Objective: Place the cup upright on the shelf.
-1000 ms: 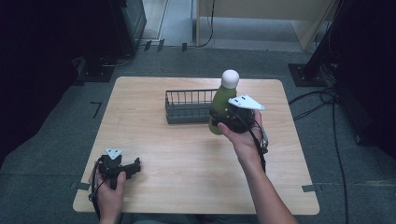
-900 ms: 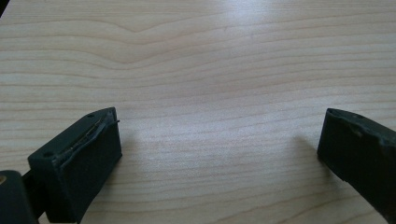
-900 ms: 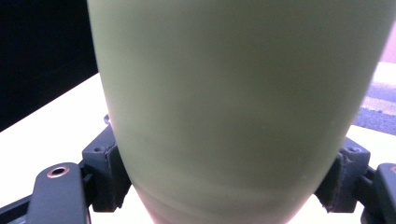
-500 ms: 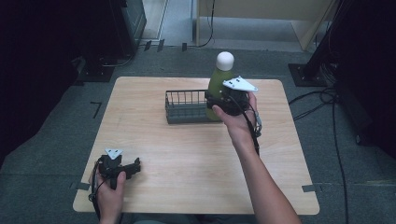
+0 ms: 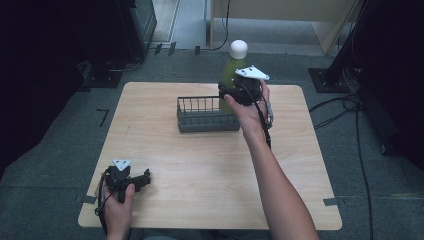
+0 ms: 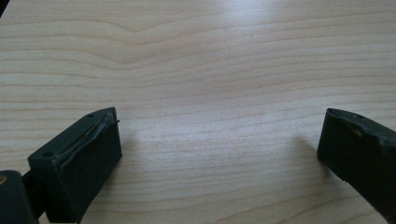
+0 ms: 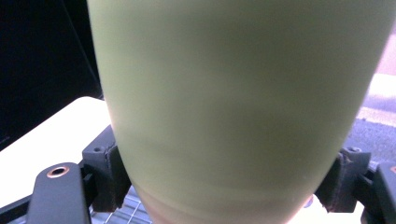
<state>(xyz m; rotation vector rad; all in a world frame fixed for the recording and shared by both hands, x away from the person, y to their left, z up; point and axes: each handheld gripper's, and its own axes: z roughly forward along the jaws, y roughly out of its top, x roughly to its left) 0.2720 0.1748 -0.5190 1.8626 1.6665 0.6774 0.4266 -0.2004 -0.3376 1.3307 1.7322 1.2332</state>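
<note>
left gripper (image 5: 144, 179): parked at the lower left of the high view, resting on the wooden table (image 5: 200, 165), jaws spread wide with nothing but bare wood between them in its own view. Not doing anything here.

wire basket (image 5: 207, 114): dark, sits centre-top of the tabletop, long side facing the person. Looks empty as far as I can see.

green bottle (image 5: 231, 75): white cap, upright, up in the air above the basket's right end, upper middle of the frame.

right gripper (image 5: 226, 94): clamped around the bottle's lower body, one jaw on each side in the right gripper view, where the bottle (image 7: 243, 102) is huge and blurry.

step in hand: looks like putting the bottle into the basket.

how to do it well, imo: keep it upright, get the base fully inside the right-end wires before lowering, go straight down so it doesn't catch the rim, and only release once the bottom sits on the basket floor.
</note>
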